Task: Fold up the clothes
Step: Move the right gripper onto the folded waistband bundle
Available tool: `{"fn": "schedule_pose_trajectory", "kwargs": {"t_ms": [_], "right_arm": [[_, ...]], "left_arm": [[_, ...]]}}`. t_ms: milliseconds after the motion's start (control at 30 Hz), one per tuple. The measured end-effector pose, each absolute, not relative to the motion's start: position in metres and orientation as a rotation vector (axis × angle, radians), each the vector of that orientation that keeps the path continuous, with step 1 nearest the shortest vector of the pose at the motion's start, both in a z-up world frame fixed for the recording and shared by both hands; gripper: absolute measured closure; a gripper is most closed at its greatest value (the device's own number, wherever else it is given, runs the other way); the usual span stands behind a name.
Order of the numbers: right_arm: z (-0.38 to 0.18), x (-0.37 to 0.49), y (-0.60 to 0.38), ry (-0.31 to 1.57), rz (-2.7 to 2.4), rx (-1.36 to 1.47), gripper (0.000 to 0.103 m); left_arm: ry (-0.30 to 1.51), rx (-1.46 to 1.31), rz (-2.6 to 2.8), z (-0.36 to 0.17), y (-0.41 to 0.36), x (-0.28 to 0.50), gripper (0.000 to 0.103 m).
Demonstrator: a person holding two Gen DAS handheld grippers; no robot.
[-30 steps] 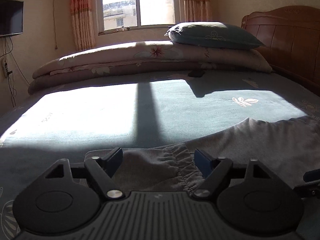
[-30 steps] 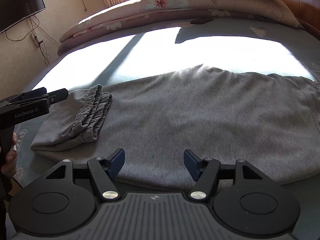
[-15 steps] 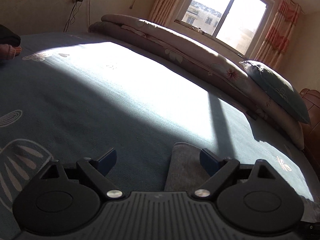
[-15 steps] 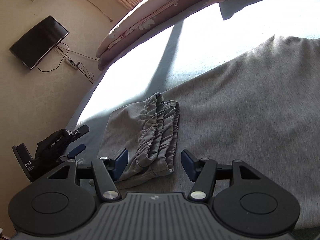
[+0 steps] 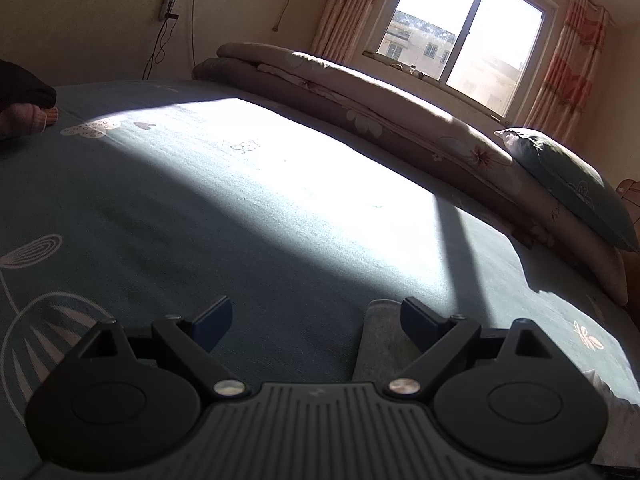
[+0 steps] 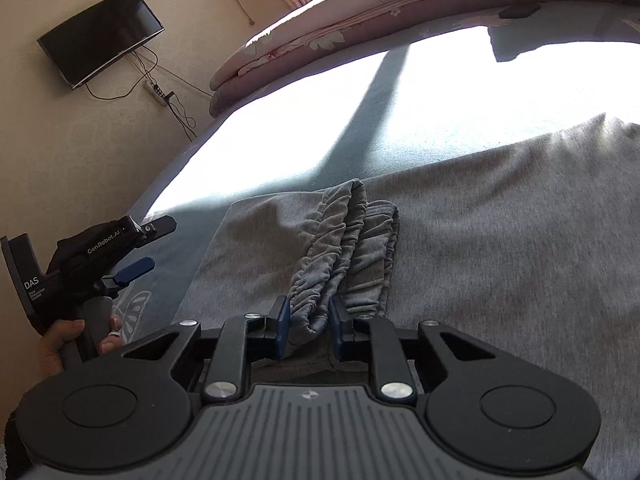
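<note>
My right claw [image 6: 307, 326] has just been closing and now pinches the gathered cuffs [image 6: 340, 248] of the grey trousers [image 6: 500, 260] between its pads; I'd lift both layers together. My left claw [image 5: 316, 320] gapes empty, the fabric corner at its right finger. A second ago it framed the cuffs.

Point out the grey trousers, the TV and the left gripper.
Grey trousers [image 6: 520, 248]: right wrist view, on the flat grey cloth.
TV [image 6: 100, 36]: right wrist view, on the middle of its dark screen.
Left gripper [image 6: 154, 246]: right wrist view, midway between its open fingertips.
</note>
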State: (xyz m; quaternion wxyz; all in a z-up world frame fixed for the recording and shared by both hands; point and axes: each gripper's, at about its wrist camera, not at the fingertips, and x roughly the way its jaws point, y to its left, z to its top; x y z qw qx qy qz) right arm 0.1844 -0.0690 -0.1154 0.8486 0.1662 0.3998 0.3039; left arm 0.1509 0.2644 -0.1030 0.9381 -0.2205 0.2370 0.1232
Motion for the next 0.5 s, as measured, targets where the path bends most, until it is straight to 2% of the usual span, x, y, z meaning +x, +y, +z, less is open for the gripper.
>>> {"fn": "schedule_pose_trajectory", "kwargs": {"t_ms": [133, 267, 300, 333, 400, 500], "right_arm": [[-0.118, 0.182, -0.074, 0.863, 0.642, 0.377, 0.085], [-0.125, 0.182, -0.084, 0.901, 0.593, 0.407, 0.082], [-0.123, 0.18, -0.09, 0.9, 0.587, 0.446, 0.072], [-0.121, 0.178, -0.095, 0.893, 0.567, 0.476, 0.055], [-0.119, 0.172, -0.103, 0.875, 0.529, 0.507, 0.041], [-0.13, 0.175, -0.105, 0.931, 0.517, 0.541, 0.041]], "left_arm": [[0.484, -0.454, 0.253, -0.103, 0.266, 0.15, 0.012], [0.499, -0.432, 0.247, -0.103, 0.264, 0.152, 0.012], [0.501, -0.423, 0.249, -0.102, 0.263, 0.152, 0.012], [0.502, -0.413, 0.254, -0.102, 0.262, 0.153, 0.012], [0.507, -0.398, 0.262, -0.101, 0.261, 0.154, 0.012], [0.515, -0.39, 0.258, -0.102, 0.259, 0.154, 0.012]]}}
